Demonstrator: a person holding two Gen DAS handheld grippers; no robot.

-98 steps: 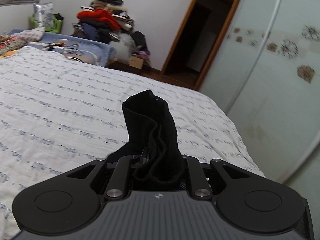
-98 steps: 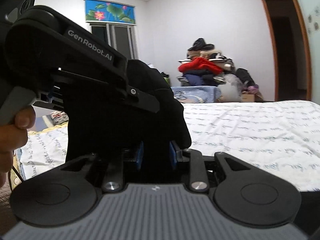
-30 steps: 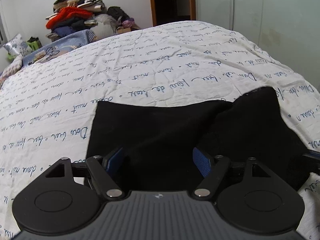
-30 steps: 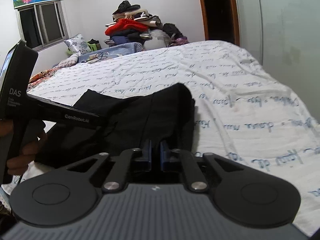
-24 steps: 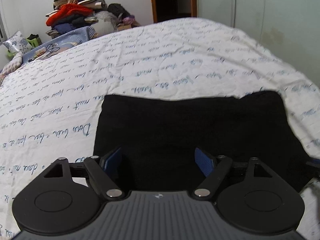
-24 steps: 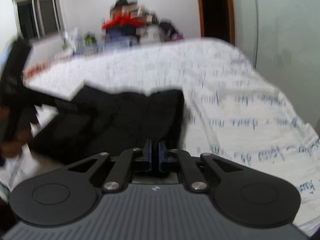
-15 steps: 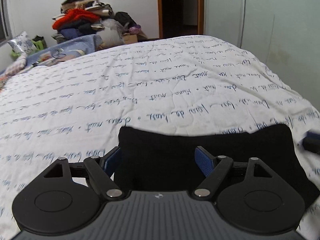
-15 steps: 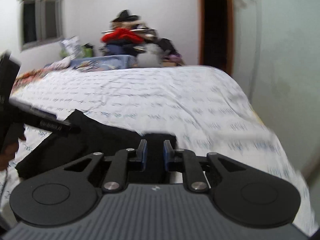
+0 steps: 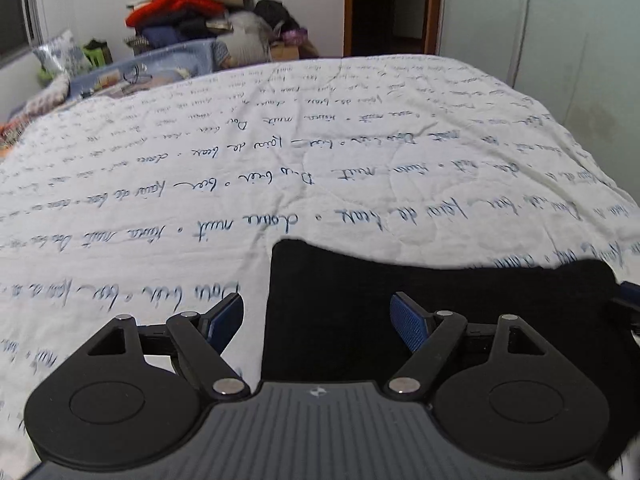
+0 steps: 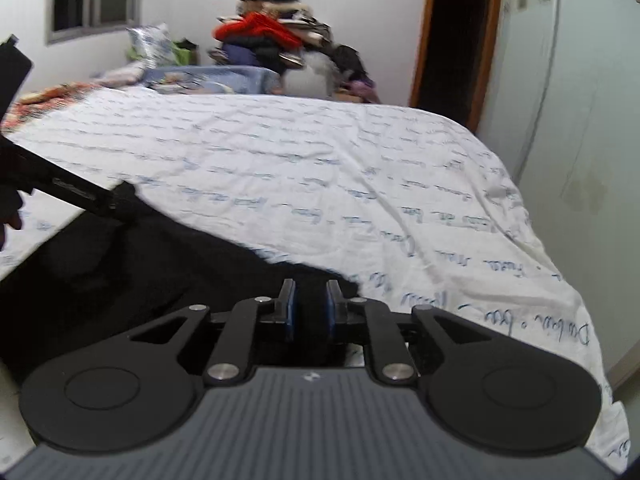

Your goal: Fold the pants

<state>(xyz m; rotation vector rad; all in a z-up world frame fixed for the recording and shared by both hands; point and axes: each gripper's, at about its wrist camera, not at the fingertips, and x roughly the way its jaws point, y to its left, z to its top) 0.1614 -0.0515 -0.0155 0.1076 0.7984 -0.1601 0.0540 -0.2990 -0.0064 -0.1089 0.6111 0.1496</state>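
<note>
The black pants [image 9: 432, 296] lie folded flat on the white bed cover with blue handwriting [image 9: 280, 152]. My left gripper [image 9: 316, 316] is open, over the fold's near left corner, holding nothing. In the right wrist view the pants [image 10: 168, 276] spread to the left. My right gripper [image 10: 308, 308] has a narrow gap between its pads, low over the pants' right corner; black cloth shows in the gap, and I cannot tell if it is pinched. The left gripper [image 10: 120, 204] shows at the left in that view, its tip at the pants' far corner.
A pile of clothes [image 9: 188, 12] stands against the far wall beyond the bed. A dark doorway [image 9: 388, 4] is at the back and pale wardrobe doors [image 9: 560, 40] run along the right. The bed edge [image 10: 576, 320] drops off on the right.
Both grippers carried the pants down onto the bed. The left gripper let go and drew back left. The right gripper's pads have parted slightly and it has pulled back toward the near edge.
</note>
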